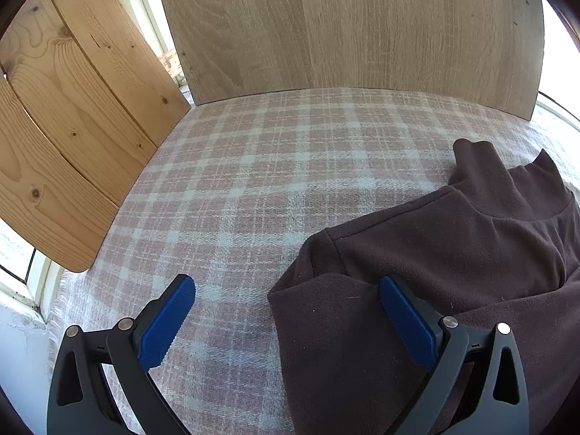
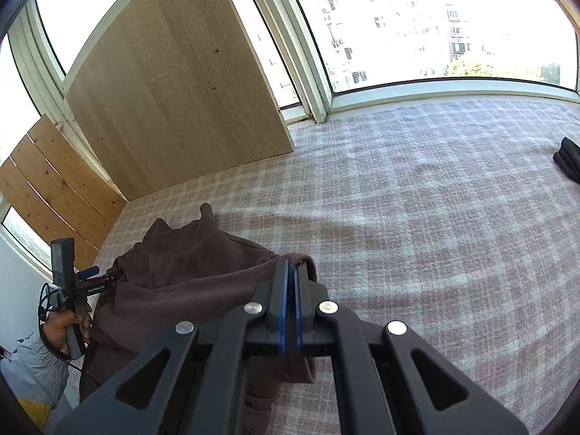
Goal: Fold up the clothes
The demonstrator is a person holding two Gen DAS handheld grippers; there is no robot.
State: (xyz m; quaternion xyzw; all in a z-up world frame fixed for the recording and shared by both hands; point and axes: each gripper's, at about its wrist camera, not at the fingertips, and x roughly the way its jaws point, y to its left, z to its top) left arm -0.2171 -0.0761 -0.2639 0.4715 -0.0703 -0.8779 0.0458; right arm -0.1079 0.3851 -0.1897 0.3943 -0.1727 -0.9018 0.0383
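Left tongs (image 1: 286,311): I see mine spread wide, blue pads far apart. One pad hangs over the bare plaid blanket, the other sits over the near edge of the garment. Nothing is pinched between them.

Right tongs (image 2: 291,272): pressed together on a fold of the brown fleece, the cloth caught at the tips and draping down on both sides of the fingers.

Brown fleece garment (image 1: 453,253): a dark brown top with a raised collar, lying bunched on the plaid blanket. In the left wrist view it fills the lower right, with a seam running across the shoulder and a folded flap near the right-hand pad. In the right wrist view its near edge is lifted where my tongs hold it, and the collar points toward the wooden panels.

Plaid blanket (image 1: 235,181): pink and pale check, spread flat over the surface under the garment; I cannot tell what lies beneath it.

Wooden panels: a light oak board (image 2: 174,90) stands upright at the far edge of the blanket, with a slatted pine panel (image 1: 61,137) beside it.

Hand (image 2: 63,328): in the right wrist view I see it gripping the left tool's handle at the lower left, a grey sleeve (image 2: 34,366) behind it.

Dark item (image 2: 569,157): a black object at the far right of the blanket, well apart from the garment; too cropped to identify.
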